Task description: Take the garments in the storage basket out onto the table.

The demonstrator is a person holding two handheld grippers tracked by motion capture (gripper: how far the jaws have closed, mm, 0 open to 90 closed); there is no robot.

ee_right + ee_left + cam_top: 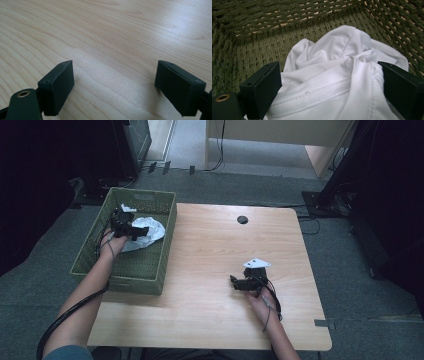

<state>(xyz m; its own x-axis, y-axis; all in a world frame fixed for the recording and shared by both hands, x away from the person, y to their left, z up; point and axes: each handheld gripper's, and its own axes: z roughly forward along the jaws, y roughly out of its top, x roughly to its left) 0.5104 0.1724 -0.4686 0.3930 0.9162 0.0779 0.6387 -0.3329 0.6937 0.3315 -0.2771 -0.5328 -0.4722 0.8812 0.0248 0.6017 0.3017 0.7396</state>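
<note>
White cloth, one piece, lies in one green basket on one wooden table. Left gripper jaws spread around it; right gripper jaws apart, empty.

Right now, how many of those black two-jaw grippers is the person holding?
2. The left black two-jaw gripper is inside the green woven basket, jaws wide around the crumpled white cloth. The right black two-jaw gripper is open over the light wooden table.

One white garment lies between the left fingers, inside one green basket; two grippers.
</note>
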